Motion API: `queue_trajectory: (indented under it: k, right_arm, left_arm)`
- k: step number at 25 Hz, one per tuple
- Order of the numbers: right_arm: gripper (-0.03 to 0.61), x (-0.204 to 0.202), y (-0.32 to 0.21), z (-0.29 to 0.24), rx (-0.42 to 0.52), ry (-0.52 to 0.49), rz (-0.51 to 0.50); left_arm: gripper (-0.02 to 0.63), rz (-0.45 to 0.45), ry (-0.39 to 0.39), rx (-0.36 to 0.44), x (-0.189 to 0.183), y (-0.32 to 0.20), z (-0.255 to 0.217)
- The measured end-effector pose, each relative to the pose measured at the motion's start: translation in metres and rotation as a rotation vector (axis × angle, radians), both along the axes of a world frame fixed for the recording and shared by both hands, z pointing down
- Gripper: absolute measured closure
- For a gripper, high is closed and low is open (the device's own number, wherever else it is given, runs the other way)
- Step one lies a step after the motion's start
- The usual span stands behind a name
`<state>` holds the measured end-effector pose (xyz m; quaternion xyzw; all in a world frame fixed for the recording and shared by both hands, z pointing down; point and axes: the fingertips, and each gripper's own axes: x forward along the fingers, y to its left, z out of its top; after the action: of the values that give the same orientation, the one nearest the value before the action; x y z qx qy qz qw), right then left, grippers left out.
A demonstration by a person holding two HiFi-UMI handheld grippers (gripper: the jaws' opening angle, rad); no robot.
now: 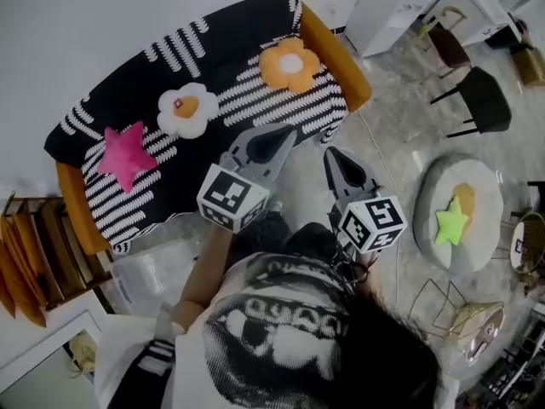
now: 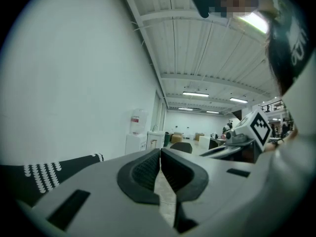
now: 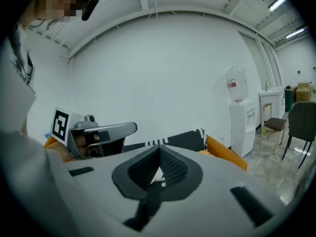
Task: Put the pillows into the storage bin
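Observation:
Three pillows lie on the striped black-and-white sofa (image 1: 255, 32): a pink star (image 1: 125, 154), a white flower (image 1: 187, 109) and an orange flower (image 1: 290, 65). A green star pillow (image 1: 452, 221) and an orange one (image 1: 465, 196) rest on a round grey pouf (image 1: 438, 250) at the right. A clear plastic bin (image 1: 152, 273) stands on the floor at my lower left. My left gripper (image 1: 285, 133) (image 2: 160, 152) is shut and empty, held in front of the sofa's edge. Beside it, the right gripper (image 1: 330, 153) (image 3: 159, 149) is also shut and empty, over the floor.
Two dark chairs (image 1: 477, 100) stand at the upper right near a white counter (image 1: 400, 2). A wooden shelf (image 1: 34, 258) is at the left, gold wire tables (image 1: 477, 331) at the lower right. A water dispenser (image 3: 243, 122) stands by the wall past the sofa's orange arm (image 3: 227, 154).

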<state>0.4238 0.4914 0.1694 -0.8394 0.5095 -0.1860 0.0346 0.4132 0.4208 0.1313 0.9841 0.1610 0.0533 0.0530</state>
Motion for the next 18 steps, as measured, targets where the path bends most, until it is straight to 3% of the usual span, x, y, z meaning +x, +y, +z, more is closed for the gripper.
queue_trajectory:
  k: [9,18]
  right_arm:
    - [0.578,0.056,-0.025,0.022,-0.001,-0.063,-0.056]
    - [0.578,0.182,-0.088,0.054,-0.020,-0.103,-0.236]
  left_arm:
    - [0.607,-0.065,-0.032,0.011,0.043,-0.025,0.022]
    - [0.607,-0.254,-0.091,0.006,0.144,-0.079,0.040]
